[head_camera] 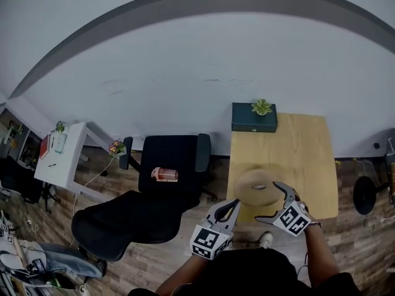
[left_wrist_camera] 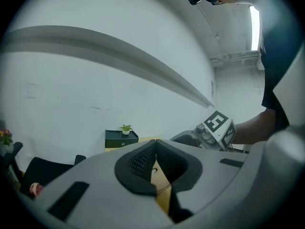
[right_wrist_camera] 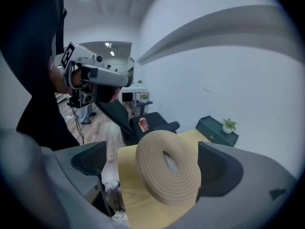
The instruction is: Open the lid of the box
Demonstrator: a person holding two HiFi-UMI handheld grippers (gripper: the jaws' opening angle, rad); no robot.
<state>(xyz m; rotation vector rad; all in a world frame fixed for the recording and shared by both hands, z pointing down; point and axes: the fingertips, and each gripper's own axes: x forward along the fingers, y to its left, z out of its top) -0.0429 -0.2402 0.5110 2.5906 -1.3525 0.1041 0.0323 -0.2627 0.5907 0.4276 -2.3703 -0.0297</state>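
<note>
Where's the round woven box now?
Head view: the round woven box sits on the wooden table near its front left edge, between the jaws of the open right gripper.

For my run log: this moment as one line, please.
left gripper shut, empty | right gripper open, astride woven lid | lid not yet gripped

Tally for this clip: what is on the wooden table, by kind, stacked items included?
Round woven box: 1
Dark green box: 1
Small potted plant, standing on the dark green box: 1
Total on the wooden table: 3
</note>
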